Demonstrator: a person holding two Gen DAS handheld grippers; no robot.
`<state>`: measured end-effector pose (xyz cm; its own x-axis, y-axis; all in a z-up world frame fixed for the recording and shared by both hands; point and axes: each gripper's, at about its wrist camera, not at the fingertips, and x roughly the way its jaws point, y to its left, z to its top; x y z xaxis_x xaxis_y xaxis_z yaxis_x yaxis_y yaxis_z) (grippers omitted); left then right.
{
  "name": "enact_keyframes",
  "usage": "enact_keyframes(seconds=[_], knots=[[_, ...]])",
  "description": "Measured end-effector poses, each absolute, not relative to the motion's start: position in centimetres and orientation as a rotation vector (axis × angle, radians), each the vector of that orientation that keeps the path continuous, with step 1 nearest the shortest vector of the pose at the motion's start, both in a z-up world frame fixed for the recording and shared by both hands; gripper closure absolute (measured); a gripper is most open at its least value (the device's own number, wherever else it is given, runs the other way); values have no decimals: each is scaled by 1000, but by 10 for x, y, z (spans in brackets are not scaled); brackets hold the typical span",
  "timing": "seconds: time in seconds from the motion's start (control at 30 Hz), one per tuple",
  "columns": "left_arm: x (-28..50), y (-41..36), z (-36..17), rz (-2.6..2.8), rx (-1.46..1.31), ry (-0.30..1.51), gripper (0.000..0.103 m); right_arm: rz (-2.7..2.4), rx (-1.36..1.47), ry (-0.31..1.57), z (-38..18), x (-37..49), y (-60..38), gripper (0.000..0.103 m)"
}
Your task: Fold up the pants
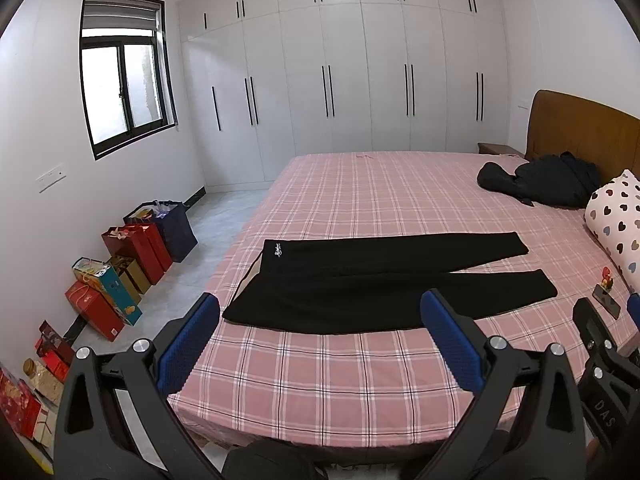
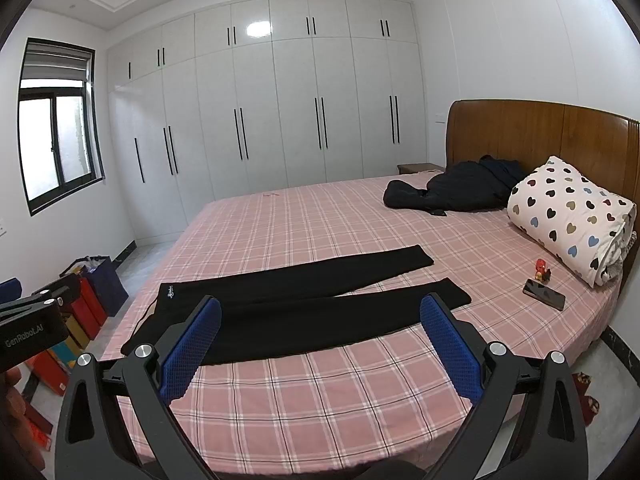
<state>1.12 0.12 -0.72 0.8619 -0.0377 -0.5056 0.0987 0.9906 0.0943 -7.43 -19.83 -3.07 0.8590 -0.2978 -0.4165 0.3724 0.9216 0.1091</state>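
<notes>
Black pants [image 1: 372, 280] lie flat and spread on the pink plaid bed [image 1: 360, 380], waistband to the left, both legs running right and slightly apart; they also show in the right wrist view [image 2: 304, 308]. My left gripper [image 1: 320, 316] is open and empty, held above the bed's near edge, short of the pants. My right gripper [image 2: 320, 320] is open and empty, also over the near part of the bed [image 2: 340, 400]. The right gripper shows at the right edge of the left wrist view [image 1: 600, 344], and the left gripper's body at the left edge of the right wrist view [image 2: 32, 320].
A phone [image 2: 544, 294] and a small red toy [image 2: 542, 269] lie on the bed right of the pants. A heart-print pillow [image 2: 572, 216] and a dark jacket [image 2: 456, 190] lie by the wooden headboard [image 2: 540, 132]. Gift bags and boxes [image 1: 120, 272] line the floor at left.
</notes>
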Motion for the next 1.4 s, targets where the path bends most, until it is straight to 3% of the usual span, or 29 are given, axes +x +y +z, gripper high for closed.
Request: enact_keyframes(seconds=[0.7,1.4], knots=[[42,-7,-45,-82,131,605,5,-374,200,467,-52,-49,-211,5],[46,-9,-48,-84,134,615,5,-373,200,479,-53,-45,-211,5]])
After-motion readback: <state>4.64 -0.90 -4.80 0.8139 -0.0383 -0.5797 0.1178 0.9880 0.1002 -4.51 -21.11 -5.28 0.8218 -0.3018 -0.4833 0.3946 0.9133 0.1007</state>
